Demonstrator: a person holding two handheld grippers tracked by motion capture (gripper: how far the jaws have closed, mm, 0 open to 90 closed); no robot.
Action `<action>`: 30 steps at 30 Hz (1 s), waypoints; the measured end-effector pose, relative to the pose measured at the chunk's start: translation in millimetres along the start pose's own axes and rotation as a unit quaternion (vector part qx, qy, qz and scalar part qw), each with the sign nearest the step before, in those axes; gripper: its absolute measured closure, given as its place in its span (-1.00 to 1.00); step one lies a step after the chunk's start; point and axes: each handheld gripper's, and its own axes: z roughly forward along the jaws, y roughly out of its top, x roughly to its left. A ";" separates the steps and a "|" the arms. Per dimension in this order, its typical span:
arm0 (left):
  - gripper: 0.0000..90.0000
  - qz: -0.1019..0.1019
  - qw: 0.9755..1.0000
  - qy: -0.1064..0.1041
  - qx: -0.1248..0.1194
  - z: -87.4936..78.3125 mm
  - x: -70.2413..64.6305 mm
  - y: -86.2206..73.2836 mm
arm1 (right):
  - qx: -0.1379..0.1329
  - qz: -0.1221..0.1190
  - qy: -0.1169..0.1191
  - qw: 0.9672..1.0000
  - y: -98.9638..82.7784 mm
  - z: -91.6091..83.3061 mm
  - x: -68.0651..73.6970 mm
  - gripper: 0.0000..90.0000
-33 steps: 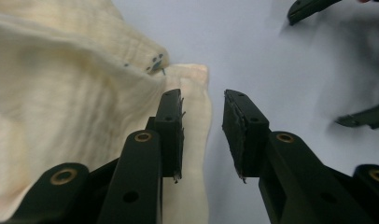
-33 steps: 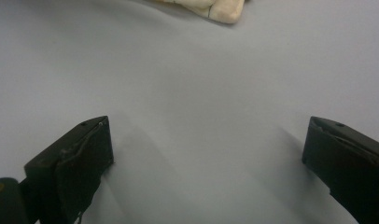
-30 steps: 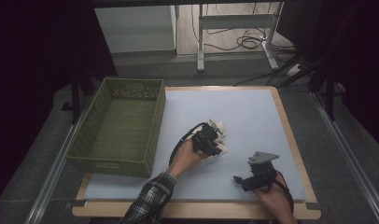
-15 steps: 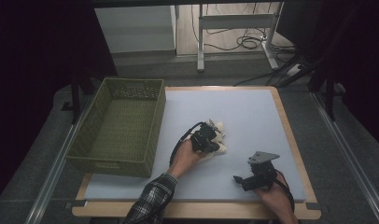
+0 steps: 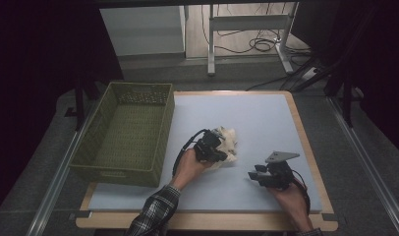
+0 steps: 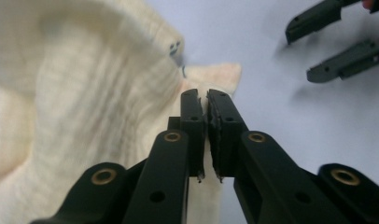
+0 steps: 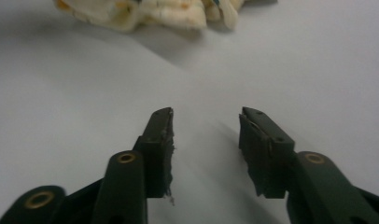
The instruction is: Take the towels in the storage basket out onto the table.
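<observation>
Since the earlier frames the left hand-held gripper [image 5: 218, 145] has slid a little toward the near edge of the worktop [image 5: 266, 118], and the cream cloth [image 5: 229, 141] has bunched closer under it. Its 2 jaws, apart a moment ago, have pinched together on the cloth. In the left gripper view the left hand-held gripper [image 6: 207, 109] is clenched on a thin fold of the cream cloth [image 6: 85, 93], with the fabric running up between the pads and spreading out in a ribbed heap to the left of the jaws.

The right hand-held gripper [image 5: 259, 173] sits in the same spot near the front right of the worktop, and its jaws have just been closing. In the right gripper view the right hand-held gripper [image 7: 205, 121] holds nothing; its jaws stand partly apart over bare worktop [image 7: 85, 102], and the cream cloth [image 7: 150, 11] lies well beyond them at the top edge. That gripper also shows at the upper right of the left gripper view, apart from the cloth.

The cloth lies crumpled near the middle of the worktop, just ahead of the person's left hand [image 5: 190, 166]. A green woven basket [image 5: 104, 162] stands at the left of the worktop, apart from the cloth.
</observation>
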 end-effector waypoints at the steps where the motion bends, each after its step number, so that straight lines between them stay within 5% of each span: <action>1: 0.86 -0.001 1.000 0.001 0.001 0.6 0.9 -2.2 | -0.001 0.001 0.006 1.000 3.3 2.5 -1.3 0.29; 5: 0.91 -0.009 1.000 -0.002 0.002 1.5 4.9 -10.3 | 0.000 -0.003 0.027 1.000 17.1 13.2 -1.0 0.30; 16: 0.96 -0.020 0.999 0.026 -0.032 -19.5 9.1 -18.1 | 0.014 -0.023 0.017 0.999 52.1 50.7 2.7 0.21; 18: 0.96 -0.018 0.999 0.035 -0.036 -23.4 9.0 -19.7 | 0.035 -0.038 -0.004 0.999 55.2 63.5 6.4 0.51; 22: 0.96 -0.018 0.998 0.052 -0.041 -30.6 9.5 -22.8 | 0.037 -0.055 0.000 0.998 56.5 64.2 13.2 0.87; 30: 0.96 -0.029 0.995 0.074 -0.061 -48.8 9.7 -26.6 | 0.018 -0.054 -0.018 0.998 49.5 26.9 10.1 0.89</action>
